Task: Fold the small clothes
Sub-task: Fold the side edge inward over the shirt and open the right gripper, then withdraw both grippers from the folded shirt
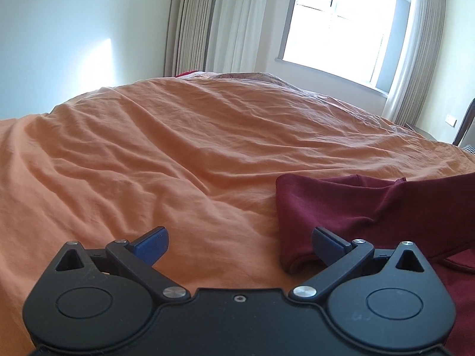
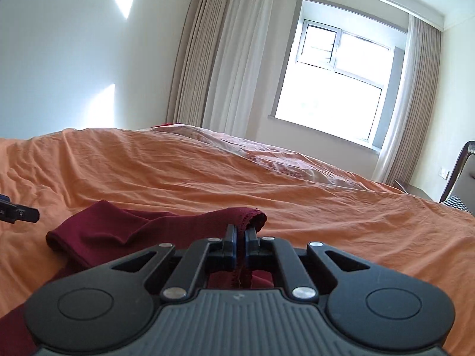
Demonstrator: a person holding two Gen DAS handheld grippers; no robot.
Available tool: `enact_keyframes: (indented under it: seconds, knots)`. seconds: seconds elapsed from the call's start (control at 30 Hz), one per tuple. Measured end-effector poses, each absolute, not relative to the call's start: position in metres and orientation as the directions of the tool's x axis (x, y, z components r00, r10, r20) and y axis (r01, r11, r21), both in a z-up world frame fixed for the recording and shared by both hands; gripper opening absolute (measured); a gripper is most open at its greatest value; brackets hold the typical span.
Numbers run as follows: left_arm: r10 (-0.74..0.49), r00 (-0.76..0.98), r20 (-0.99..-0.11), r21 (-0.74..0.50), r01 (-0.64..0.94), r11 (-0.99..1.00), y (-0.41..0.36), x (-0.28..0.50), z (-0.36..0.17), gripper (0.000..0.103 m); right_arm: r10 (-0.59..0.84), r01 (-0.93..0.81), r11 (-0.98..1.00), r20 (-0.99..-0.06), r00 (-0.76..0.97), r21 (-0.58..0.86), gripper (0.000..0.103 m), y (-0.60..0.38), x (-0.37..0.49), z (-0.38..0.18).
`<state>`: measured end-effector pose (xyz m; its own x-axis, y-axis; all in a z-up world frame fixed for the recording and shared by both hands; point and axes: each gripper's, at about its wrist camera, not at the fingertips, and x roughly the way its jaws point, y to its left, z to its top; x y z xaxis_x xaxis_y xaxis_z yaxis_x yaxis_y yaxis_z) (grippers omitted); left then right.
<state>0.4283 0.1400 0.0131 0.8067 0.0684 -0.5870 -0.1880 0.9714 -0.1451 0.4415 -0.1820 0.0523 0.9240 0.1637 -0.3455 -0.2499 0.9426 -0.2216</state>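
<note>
One maroon garment (image 2: 118, 231) lies on the orange bedsheet (image 1: 148, 154), close in front of me, and both my tongs are working at it. My right gripper (image 2: 240, 237) has its jaws pressed nearly together on a hemmed edge of the cloth, which bunches up and stands just past the tips. I judge I am holding that edge raised so it can be carried over for a fold.

My left gripper (image 1: 239, 244) is spread wide and has hold of nothing. Its right-hand finger (image 1: 326, 244) sits at the mouth of a sleeve-like fold of the garment, touching it or very nearly, while the other finger is over bare sheet. I take that as lining up for a grip on the near corner, so both ends of the edge can move together and the cloth stays flat.

The sheet is wrinkled, so the soft cloth may drag. Behind the bed hang curtains (image 2: 207, 59) beside a bright window (image 2: 332, 89).
</note>
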Motion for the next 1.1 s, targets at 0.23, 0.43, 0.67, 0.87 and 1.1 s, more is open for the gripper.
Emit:
enact_keyframes:
  seconds: [0.23, 0.43, 0.67, 0.87, 1.1]
  knots:
    - [0.036, 0.795, -0.605, -0.160, -0.166, 0.973, 0.131, 0.439, 0.005, 0.102, 0.130, -0.195, 0.977, -0.480, 0.868, -0.089, 0.007, -0.231, 0.484, 0.013]
    - [0.036, 0.783, -0.620, -0.144, -0.159, 0.977, 0.121, 0.465, -0.003, 0.102, 0.075, -0.141, 0.986, -0.521, 0.850, -0.088, 0.010, -0.241, 0.495, -0.022]
    - [0.099, 0.734, -0.671, -0.066, -0.193, 0.979, 0.110, 0.486, -0.028, 0.102, 0.027, -0.097, 0.989, -0.513, 0.858, -0.110, 0.056, -0.240, 0.490, -0.039]
    - [0.108, 0.722, -0.684, -0.071, -0.213, 0.975, 0.116, 0.489, -0.033, 0.103, -0.044, -0.070, 0.979, -0.539, 0.841, -0.190, 0.069, -0.235, 0.492, -0.053]
    - [0.123, 0.739, -0.662, -0.070, -0.225, 0.972, 0.118, 0.465, -0.017, 0.102, -0.003, -0.085, 0.985, -0.508, 0.862, -0.151, 0.103, -0.257, 0.450, -0.033]
